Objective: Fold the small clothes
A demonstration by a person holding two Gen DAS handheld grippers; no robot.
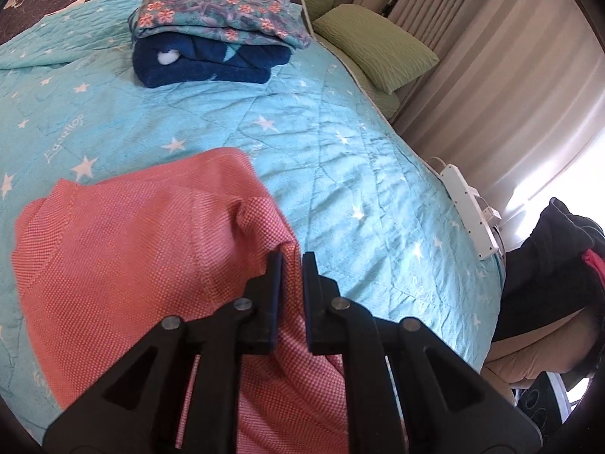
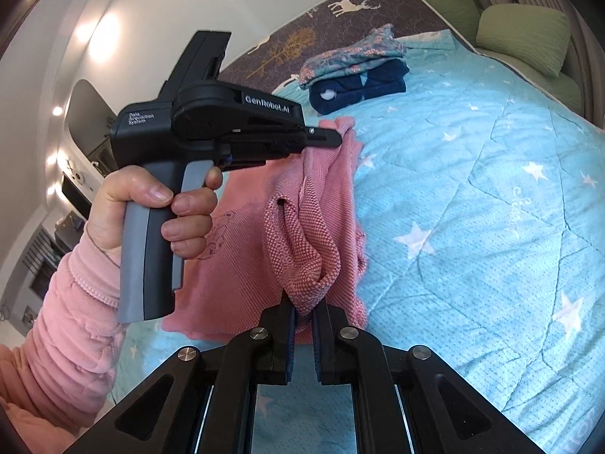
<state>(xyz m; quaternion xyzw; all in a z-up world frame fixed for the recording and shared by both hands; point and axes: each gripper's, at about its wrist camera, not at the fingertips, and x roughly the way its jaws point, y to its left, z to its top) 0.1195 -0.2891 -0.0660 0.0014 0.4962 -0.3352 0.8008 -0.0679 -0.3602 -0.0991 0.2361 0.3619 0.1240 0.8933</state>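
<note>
A pink knitted garment (image 1: 143,249) lies on the turquoise star quilt (image 1: 340,174). My left gripper (image 1: 292,261) is shut on an edge of it and lifts that edge; the cloth runs between the fingers. In the right wrist view the left gripper (image 2: 334,137) shows from the side, pinching the far corner of the pink garment (image 2: 242,265). My right gripper (image 2: 305,302) is shut on a bunched fold of the same garment at its near edge, raised above the quilt (image 2: 472,208).
A folded stack, floral cloth over a dark blue towel (image 1: 211,34), sits at the far side of the bed. Green pillows (image 1: 374,49) and curtains lie to the right. A white power strip (image 1: 469,208) rests at the bed's right edge.
</note>
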